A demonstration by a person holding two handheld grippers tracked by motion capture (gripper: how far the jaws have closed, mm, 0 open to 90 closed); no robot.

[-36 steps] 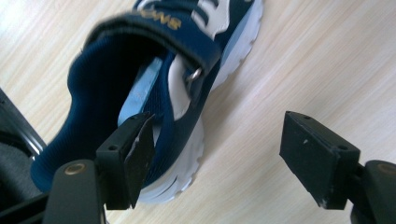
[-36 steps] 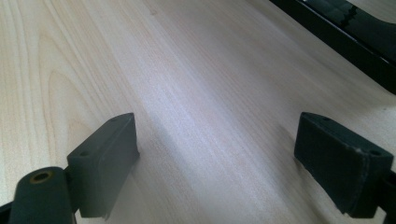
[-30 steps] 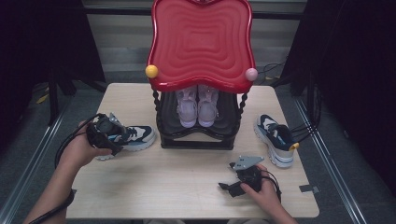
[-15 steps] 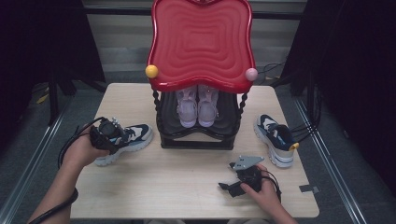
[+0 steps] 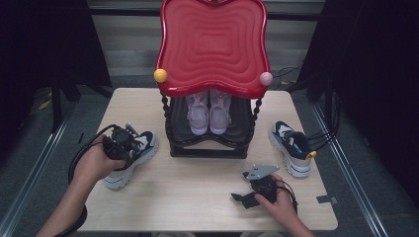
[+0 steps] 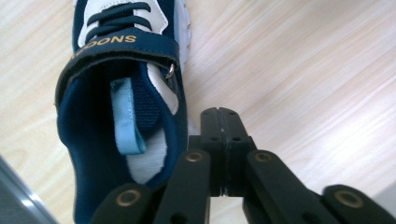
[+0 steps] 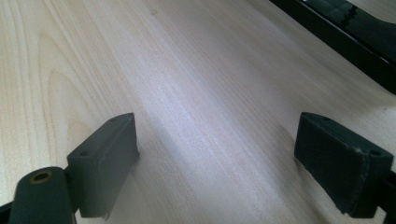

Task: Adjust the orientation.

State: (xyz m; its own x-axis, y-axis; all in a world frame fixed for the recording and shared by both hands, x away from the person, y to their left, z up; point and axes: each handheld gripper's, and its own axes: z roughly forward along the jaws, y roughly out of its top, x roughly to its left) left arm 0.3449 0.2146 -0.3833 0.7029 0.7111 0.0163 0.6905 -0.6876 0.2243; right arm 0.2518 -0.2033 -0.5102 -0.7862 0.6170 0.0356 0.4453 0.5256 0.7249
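A navy and white sneaker (image 5: 133,157) lies at the table's left, toe pointing to the far right. My left gripper (image 5: 123,140) sits over its heel end. In the left gripper view its jaws are pressed together just right of the sneaker's open collar (image 6: 121,116), with nothing visible between them. The matching sneaker (image 5: 291,147) lies at the table's right. My right gripper (image 5: 245,199) rests low near the front edge, its pads (image 7: 105,158) wide apart over bare wood.
A black shoe rack (image 5: 210,145) with a red wavy top (image 5: 212,44) stands mid-table, and a pair of pink shoes (image 5: 209,112) sits on its shelf. Its black base (image 7: 345,32) crosses the right gripper view's far corner. Bare wood (image 5: 192,187) stretches between the hands.
The left hand and gripper have come toward the near left, and the navy sneaker has shifted and turned with them. The right gripper has stayed put.
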